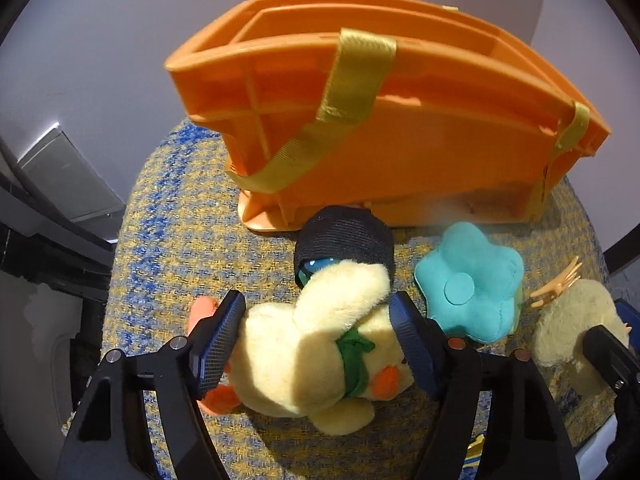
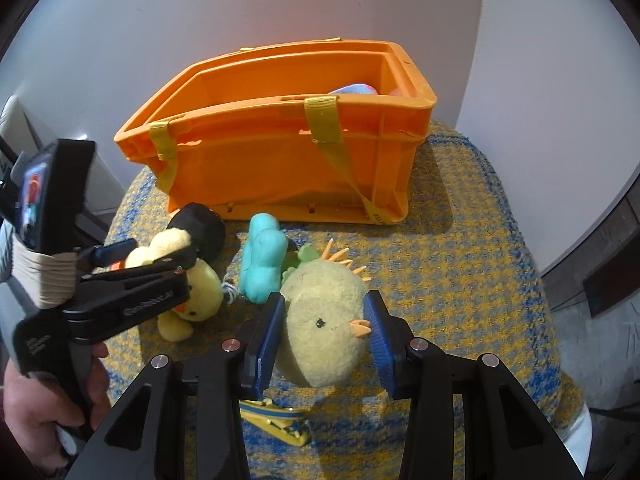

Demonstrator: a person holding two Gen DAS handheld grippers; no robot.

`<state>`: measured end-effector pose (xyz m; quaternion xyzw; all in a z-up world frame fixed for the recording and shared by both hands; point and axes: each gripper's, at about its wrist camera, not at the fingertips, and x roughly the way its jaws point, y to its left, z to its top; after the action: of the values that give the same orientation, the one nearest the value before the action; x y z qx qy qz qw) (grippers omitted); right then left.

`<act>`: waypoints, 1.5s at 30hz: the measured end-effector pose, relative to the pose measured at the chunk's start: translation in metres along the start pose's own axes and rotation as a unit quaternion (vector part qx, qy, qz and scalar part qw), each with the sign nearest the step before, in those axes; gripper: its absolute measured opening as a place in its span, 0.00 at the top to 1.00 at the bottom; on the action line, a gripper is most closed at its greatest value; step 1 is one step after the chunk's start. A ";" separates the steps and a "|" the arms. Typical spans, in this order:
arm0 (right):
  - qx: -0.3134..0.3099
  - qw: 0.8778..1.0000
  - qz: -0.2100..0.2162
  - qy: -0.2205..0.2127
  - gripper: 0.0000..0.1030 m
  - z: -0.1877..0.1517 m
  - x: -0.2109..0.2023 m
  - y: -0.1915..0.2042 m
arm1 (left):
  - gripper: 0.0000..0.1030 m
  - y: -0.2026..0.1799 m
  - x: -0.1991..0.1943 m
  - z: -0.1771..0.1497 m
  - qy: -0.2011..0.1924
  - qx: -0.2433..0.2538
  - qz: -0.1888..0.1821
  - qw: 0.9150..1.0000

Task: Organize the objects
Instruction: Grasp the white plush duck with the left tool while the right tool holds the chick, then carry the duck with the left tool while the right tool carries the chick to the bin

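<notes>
in the left wrist view we see our left gripper (image 1: 316,340) angled steeply down over the yellow duck plush (image 1: 316,356), which lies at lower centre on the blue-and-yellow woven cloth (image 1: 168,216). its blue pads (image 1: 218,344) stand on either side of the duck's body, right against the fur, but we cannot tell whether they press it. the duck wears a green bow and its raised part touches a black knitted roll (image 1: 344,236) just above it.

in the right wrist view our right gripper (image 2: 324,340) also points down, and its pads (image 2: 266,344) are clenched on the round pale chick plush (image 2: 326,320) at lower centre, one on each flank, the orange beak beside the right pad. at the left edge of that frame a hand (image 2: 36,400) grips the handle of the left gripper, tilted toward the duck.

the turquoise flower plush (image 2: 262,264) lies between the two toys. the orange crate (image 2: 280,148) with yellow straps stands at upper centre by the wall, something blue inside its far right corner. a yellow-and-blue clip (image 2: 280,420) lies below the chick.
</notes>
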<state>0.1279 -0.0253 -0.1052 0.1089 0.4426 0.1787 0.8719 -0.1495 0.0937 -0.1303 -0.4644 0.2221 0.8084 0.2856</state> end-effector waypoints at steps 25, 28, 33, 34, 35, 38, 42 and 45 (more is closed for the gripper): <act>0.001 1.000 0.014 -0.022 0.60 0.005 -0.017 0.005 | 0.78 0.000 -0.031 0.007 -0.026 0.016 -0.014 0.999; 0.000 0.999 0.014 -0.031 0.60 0.008 -0.025 0.007 | 0.79 -0.002 -0.046 0.002 -0.037 0.016 -0.014 0.999; -0.004 0.999 0.016 -0.047 0.60 0.015 -0.038 0.009 | 0.79 0.004 -0.065 0.010 -0.056 0.018 -0.013 0.998; -0.004 0.999 0.016 -0.050 0.60 0.017 -0.040 0.010 | 0.79 0.005 -0.070 0.013 -0.061 0.018 -0.012 0.998; -0.005 0.998 0.017 -0.054 0.60 0.019 -0.043 0.011 | 0.79 0.006 -0.074 0.015 -0.065 0.017 -0.012 0.998; -0.006 0.998 0.019 -0.063 0.60 0.024 -0.052 0.012 | 0.79 0.007 -0.084 0.018 -0.075 0.018 -0.010 0.997; -0.007 0.997 0.020 -0.076 0.60 0.033 -0.063 0.011 | 0.79 0.006 -0.098 0.024 -0.088 0.020 -0.009 0.996; -0.007 0.996 0.020 -0.086 0.60 0.040 -0.071 0.011 | 0.79 0.004 -0.109 0.029 -0.097 0.023 -0.009 0.995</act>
<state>0.1198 -0.0457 -0.0262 0.1262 0.3624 0.1893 0.9038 -0.1264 0.0806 -0.0211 -0.3794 0.2074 0.8416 0.3238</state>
